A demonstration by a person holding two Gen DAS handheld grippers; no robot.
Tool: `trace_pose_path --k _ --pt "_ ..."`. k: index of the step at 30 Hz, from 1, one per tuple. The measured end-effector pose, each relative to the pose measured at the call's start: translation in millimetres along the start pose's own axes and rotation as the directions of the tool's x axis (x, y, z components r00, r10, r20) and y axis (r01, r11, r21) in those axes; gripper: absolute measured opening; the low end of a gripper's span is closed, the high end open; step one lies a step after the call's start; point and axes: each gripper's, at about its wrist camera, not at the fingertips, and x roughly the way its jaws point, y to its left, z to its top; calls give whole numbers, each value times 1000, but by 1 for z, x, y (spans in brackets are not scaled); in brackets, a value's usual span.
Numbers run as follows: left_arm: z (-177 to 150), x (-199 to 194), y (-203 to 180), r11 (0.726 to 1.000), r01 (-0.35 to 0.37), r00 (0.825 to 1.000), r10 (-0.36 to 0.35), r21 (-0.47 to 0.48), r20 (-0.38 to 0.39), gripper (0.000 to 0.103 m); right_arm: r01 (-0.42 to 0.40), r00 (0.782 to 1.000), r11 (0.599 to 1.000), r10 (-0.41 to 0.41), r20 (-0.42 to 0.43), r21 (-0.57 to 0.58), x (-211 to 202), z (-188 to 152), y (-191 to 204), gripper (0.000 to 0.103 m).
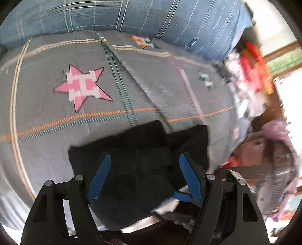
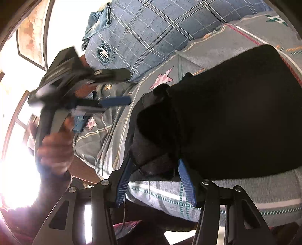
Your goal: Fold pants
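Closest in, the right gripper (image 2: 154,171) has its blue fingers (image 2: 186,181) spread wide on either side of a bunched, thick end of the black pants (image 2: 226,116). Cloth sits between the jaws, but they aren't squeezed onto it, so I'd call it not gripped yet. The left gripper (image 1: 144,165) is also wide open and holding nothing, hovering over the same pants. That view is pretty smeared, so I can't tell if its tips touch the fabric.

The pants lie as a compact dark bundle on the grey bedspread (image 1: 47,116) near the bed edge, just short of the pink star patch (image 1: 83,86). Further back there's a blue plaid pillow (image 1: 132,17).

Biggest risk, I reckon: the right jaws close on only the top layer of that lump, so the fold peels apart when lifted, or the bundle slides off the edge.
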Motion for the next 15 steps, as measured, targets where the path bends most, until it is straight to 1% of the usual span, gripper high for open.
trace_pose_path --k 1,2,3,5,7,9,11,12,13,15 --pt "4 4 -3 999 -23 999 24 25 -25 75 -5 1000 1000 5 -7 11 0 -3 -1 54" --pt "9 12 -7 996 -54 996 59 67 -68 75 -15 1000 1000 15 -16 24 1 -6 -3 54" --pt "11 17 -9 993 -70 992 79 97 -97 75 -40 998 998 42 -37 43 5 -9 -5 54" --pt "15 27 -14 985 -97 983 118 145 -142 75 -54 996 997 58 -68 62 13 -14 -7 54" --pt "16 33 -19 980 -88 979 118 177 -166 75 -71 994 995 77 -78 72 18 -14 -7 54" --pt "16 36 -22 976 -74 978 111 204 -178 75 -103 994 991 106 -40 84 18 -11 -6 54" --pt "16 39 -24 970 -50 977 96 236 -189 75 -81 996 992 83 -15 98 20 -7 -9 54" --pt "17 40 -24 969 -35 977 85 244 -196 76 -88 996 990 90 -12 112 22 -7 -12 53" --pt "16 42 -22 968 -16 976 69 251 -206 80 -95 995 987 97 -11 132 24 -6 -15 53" --pt "14 45 -19 967 4 975 53 256 -216 81 -117 993 980 119 -1 163 29 -6 -20 53"
